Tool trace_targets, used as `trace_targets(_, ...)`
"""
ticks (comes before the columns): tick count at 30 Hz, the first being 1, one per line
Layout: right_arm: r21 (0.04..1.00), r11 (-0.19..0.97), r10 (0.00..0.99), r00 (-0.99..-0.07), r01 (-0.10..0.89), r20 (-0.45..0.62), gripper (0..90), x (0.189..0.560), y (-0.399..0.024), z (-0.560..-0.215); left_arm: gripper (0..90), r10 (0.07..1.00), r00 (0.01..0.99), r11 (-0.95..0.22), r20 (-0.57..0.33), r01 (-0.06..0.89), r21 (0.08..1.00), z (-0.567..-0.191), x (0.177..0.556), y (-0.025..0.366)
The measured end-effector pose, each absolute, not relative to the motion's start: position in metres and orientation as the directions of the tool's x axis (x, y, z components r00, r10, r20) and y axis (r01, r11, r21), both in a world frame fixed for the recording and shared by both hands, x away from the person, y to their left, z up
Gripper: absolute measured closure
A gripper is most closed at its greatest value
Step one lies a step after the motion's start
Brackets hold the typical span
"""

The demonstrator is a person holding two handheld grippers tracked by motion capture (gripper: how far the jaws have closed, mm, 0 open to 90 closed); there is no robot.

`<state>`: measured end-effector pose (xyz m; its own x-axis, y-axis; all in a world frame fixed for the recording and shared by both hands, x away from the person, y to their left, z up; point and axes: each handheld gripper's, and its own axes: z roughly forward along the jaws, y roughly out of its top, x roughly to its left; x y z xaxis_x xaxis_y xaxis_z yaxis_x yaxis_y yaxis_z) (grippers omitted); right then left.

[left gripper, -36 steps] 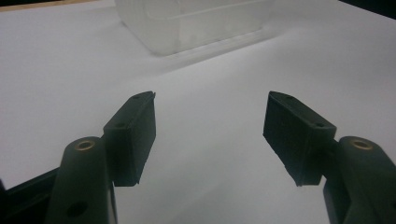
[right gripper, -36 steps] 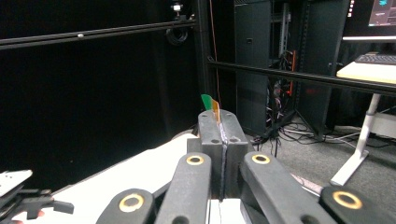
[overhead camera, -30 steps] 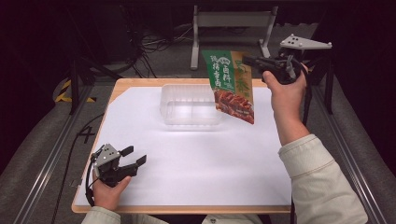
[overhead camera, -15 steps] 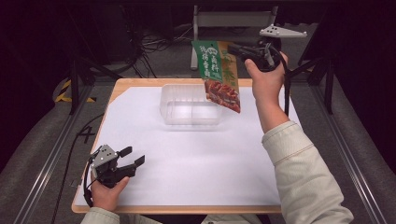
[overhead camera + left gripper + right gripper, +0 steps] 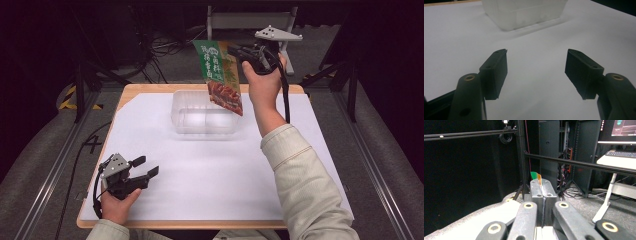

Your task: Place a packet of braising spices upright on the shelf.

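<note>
Green snack packet [image 5: 221, 75] hangs long-axis down from the right gripper [image 5: 239, 51], pinched shut on its top edge. Clear tray [image 5: 205, 119] sits directly beneath; the left gripper [image 5: 150, 167] idles wide open

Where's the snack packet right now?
In the high view the snack packet hangs from the shut right gripper, above the clear tray's far right corner.

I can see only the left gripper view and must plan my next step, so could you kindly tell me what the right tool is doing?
Observer: The right tool is shut on a green snack packet, held up in the air.
Operator: Thank you; where does the packet hang?
Observer: Its lower end hangs over the clear plastic container, near its right part.
Operator: Is anything in that container?
Observer: From the high view it looks empty.
</note>
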<state>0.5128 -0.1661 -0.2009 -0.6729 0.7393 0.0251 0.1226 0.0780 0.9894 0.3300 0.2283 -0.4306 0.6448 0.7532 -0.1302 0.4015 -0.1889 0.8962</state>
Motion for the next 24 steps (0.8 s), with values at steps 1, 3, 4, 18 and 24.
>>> trace_targets(1,0.989,0.080,0.742,-0.670,0.121,0.023,90.0,0.514,-0.164,-0.201,35.2,0.754,0.645,-0.191,-0.127,0.399,0.897,-0.430,0.329,0.229)
trace_targets(3,0.990,0.082,0.745,-0.667,0.119,0.018,90.0,0.516,-0.161,-0.203,35.2,0.755,0.644,-0.189,-0.127,0.399,0.897,-0.430,0.328,0.233)
trace_targets(4,0.990,0.082,0.745,-0.667,0.119,0.018,90.0,0.516,-0.161,-0.203,35.2,0.755,0.644,-0.189,-0.127,0.399,0.897,-0.430,0.328,0.233)
trace_targets(18,0.988,0.100,0.769,-0.640,0.118,-0.001,90.0,0.525,-0.145,-0.214,35.2,0.764,0.622,-0.130,-0.173,0.410,0.903,-0.430,0.326,0.245)
trace_targets(24,0.987,0.103,0.775,-0.632,0.120,-0.004,90.0,0.528,-0.144,-0.214,35.2,0.761,0.625,-0.131,-0.173,0.410,0.903,-0.431,0.325,0.246)
